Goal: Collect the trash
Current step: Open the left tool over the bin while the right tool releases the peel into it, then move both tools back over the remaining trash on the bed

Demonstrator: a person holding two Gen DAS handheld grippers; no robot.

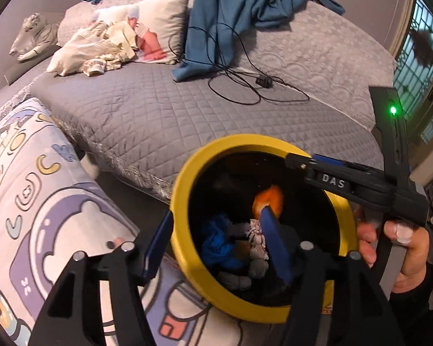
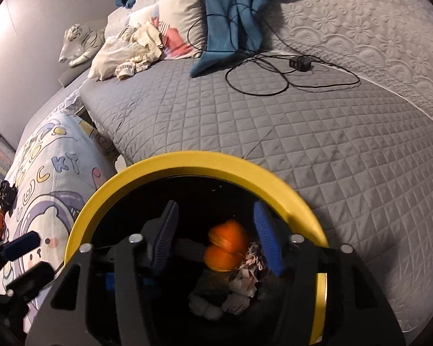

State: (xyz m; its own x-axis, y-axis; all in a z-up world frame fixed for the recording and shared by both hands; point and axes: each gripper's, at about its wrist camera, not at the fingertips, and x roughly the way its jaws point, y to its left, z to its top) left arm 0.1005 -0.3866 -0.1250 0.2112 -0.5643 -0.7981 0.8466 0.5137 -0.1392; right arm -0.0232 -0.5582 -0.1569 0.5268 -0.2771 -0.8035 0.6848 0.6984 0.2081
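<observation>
A black trash bin with a yellow rim [image 1: 184,173] [image 2: 187,158] is held in front of the bed. My left gripper [image 1: 216,245] is shut on the bin's near wall, one finger outside and one inside. My right gripper [image 2: 216,242] is open over the bin's mouth, and it shows in the left wrist view [image 1: 303,164] too. A blurred orange piece of trash [image 2: 226,245] [image 1: 270,201] hangs in the bin between the open fingers, gripped by neither. Blue trash [image 1: 219,242] and crumpled grey and white paper [image 2: 245,285] lie in the bin.
A grey quilted bed [image 2: 274,132] lies ahead with a black cable and charger [image 2: 300,63], teal cloth [image 2: 233,14], pillows and cream clothes [image 2: 130,49]. A cartoon-print blanket [image 1: 43,201] lies left, with a black and orange scrap [image 2: 3,201] on it.
</observation>
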